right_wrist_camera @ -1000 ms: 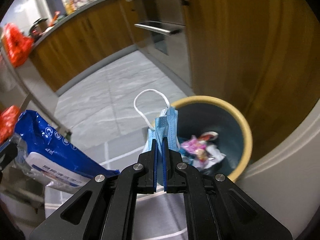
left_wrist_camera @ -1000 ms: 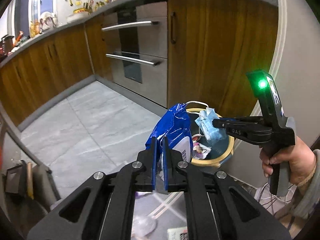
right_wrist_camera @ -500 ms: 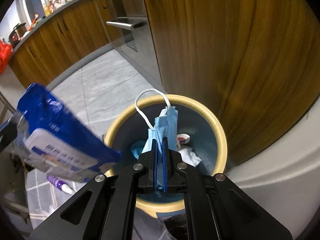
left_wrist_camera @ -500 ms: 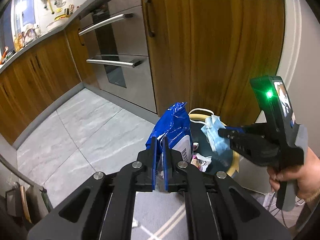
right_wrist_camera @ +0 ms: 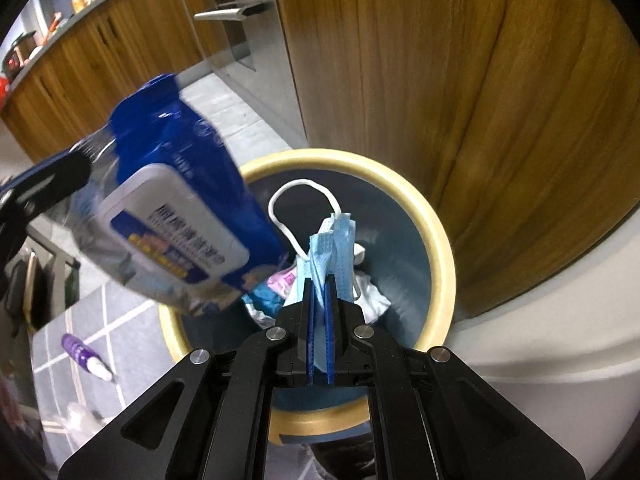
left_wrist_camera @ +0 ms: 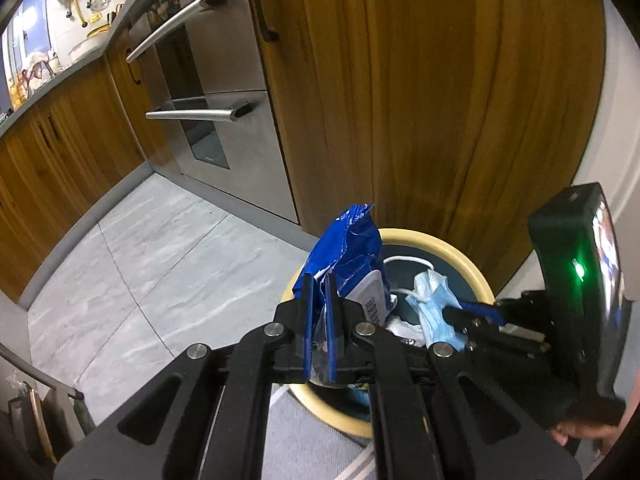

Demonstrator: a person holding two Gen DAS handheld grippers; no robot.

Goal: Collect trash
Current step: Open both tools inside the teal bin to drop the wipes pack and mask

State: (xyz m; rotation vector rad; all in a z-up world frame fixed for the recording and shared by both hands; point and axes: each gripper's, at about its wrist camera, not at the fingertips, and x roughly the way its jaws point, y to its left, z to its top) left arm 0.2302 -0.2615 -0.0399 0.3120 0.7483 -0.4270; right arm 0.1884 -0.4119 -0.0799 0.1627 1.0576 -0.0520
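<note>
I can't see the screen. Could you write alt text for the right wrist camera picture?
A black two-finger right gripper pinches a crumpled light-blue face mask over a round yellow-rimmed bin holding trash. From the left, a blue wet-wipes packet hangs over the bin's edge, held by the left gripper.
</note>
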